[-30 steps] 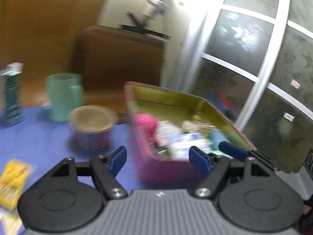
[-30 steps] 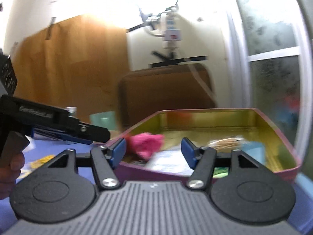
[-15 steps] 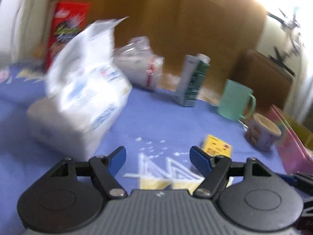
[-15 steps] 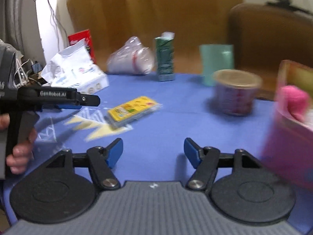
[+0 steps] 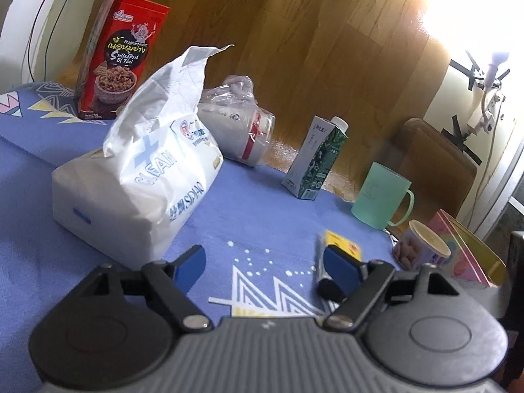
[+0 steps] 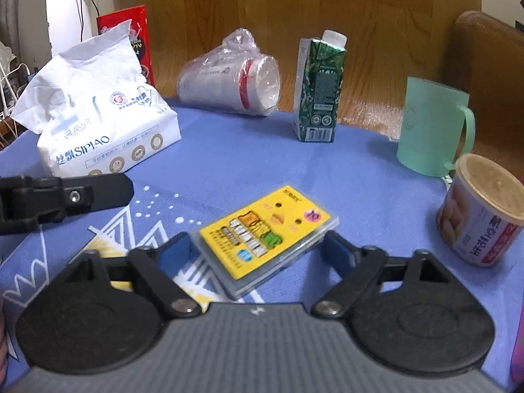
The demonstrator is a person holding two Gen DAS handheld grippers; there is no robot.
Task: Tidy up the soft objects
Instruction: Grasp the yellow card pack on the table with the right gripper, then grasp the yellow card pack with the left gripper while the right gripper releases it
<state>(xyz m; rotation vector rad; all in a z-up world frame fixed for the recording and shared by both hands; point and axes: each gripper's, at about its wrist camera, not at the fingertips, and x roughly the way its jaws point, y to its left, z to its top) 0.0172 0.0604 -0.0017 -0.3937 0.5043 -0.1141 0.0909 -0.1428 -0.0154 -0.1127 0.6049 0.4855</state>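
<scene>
A flat yellow pack in clear wrap (image 6: pixel 270 234) lies on the blue cloth. My right gripper (image 6: pixel 258 250) is open, with one finger on each side of the pack, low over it. The same pack (image 5: pixel 342 245) shows partly behind my left gripper's right finger. My left gripper (image 5: pixel 265 263) is open and empty above the cloth, just right of a white tissue pack (image 5: pixel 137 177), which also shows in the right wrist view (image 6: pixel 98 121). The pink tin box (image 5: pixel 465 255) with the soft items stands at the far right.
On the cloth stand a red snack box (image 5: pixel 121 59), bagged paper cups (image 6: pixel 232 78), a green carton (image 6: pixel 319 91), a mint mug (image 6: pixel 432 127) and a round biscuit can (image 6: pixel 481 209). The left gripper's finger (image 6: pixel 65 196) reaches in from the left. A wooden wall stands behind.
Both grippers have swung left, away from the pink tin box, to the cloth. The right gripper has come down around the yellow pack. Both stayed open.
</scene>
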